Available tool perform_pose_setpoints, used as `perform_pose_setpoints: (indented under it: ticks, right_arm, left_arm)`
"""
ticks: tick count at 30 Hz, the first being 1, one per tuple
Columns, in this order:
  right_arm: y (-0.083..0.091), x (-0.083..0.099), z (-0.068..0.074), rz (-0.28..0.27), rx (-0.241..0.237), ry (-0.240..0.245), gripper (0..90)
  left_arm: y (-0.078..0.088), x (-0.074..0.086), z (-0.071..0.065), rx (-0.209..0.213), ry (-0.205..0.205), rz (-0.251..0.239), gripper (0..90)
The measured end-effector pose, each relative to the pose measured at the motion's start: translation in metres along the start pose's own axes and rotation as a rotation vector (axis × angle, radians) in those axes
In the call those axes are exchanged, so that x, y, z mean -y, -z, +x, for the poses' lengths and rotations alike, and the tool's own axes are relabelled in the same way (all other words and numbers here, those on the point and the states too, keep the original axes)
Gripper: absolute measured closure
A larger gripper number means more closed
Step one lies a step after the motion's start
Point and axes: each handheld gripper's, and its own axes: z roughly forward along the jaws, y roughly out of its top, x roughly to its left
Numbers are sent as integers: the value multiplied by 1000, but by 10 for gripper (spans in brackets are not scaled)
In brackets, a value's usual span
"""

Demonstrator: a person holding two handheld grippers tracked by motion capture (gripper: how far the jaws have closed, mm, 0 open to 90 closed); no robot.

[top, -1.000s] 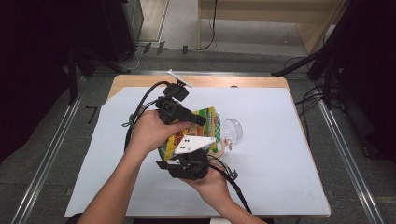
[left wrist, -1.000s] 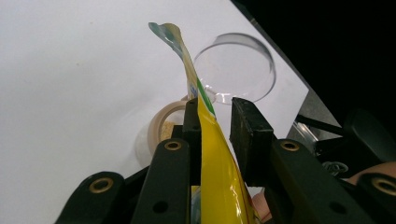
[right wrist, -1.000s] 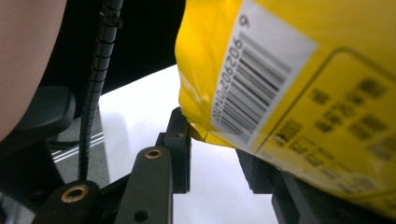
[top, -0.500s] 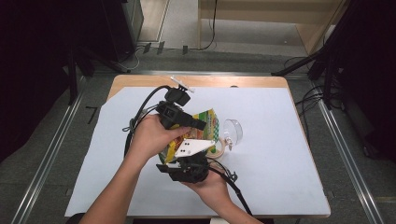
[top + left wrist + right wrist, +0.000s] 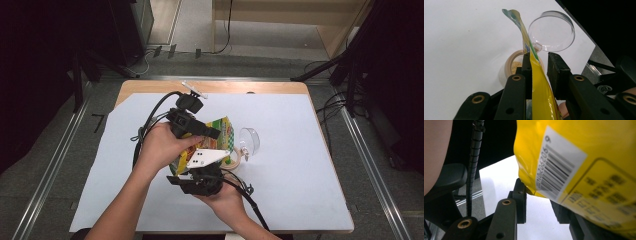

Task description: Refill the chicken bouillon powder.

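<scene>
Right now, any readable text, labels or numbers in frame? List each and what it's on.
Barcode label on the yellow bag: digits run beside the bars, too blurred to read with certainty.
Framed dark print on the same bag: blurred, unreadable.
Bag front in the high view: coloured printing, too small to read.
Bag edge in the left gripper view: a scrap of blue print, not legible.
Nothing else carries text.

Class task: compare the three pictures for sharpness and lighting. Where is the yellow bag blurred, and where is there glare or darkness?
Right gripper view: the yellow bag sits very close, its print blurred. Left gripper view: the bag is sharper; the clear lid catches pale reflections. High view: the white table is evenly lit, with dark surroundings.
</scene>
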Motion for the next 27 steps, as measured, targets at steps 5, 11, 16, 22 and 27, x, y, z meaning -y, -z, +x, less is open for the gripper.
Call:
perform_pose_setpoints:
  ticks: [5,11,16,22,27]
  right_arm:
    - [0,0,1,0,3,0,689]
    - [1,-2,2,-5,7,8,688]
    - [2,-2,4,-9,8,5,687]
    - [0,-2,4,-8,5,-2,687]
    - [0,0,4,-9,17,0,691]
  left_arm:
    - [0,0,1,5,0,0,764]
    - [1,0,1,12,-2,-11,765]
    - [2,-1,0,10,-2,-12,766]
    - [1,-1,2,6,0,-9,766]
    - [-1,-1,1,9,-1,-9,769]
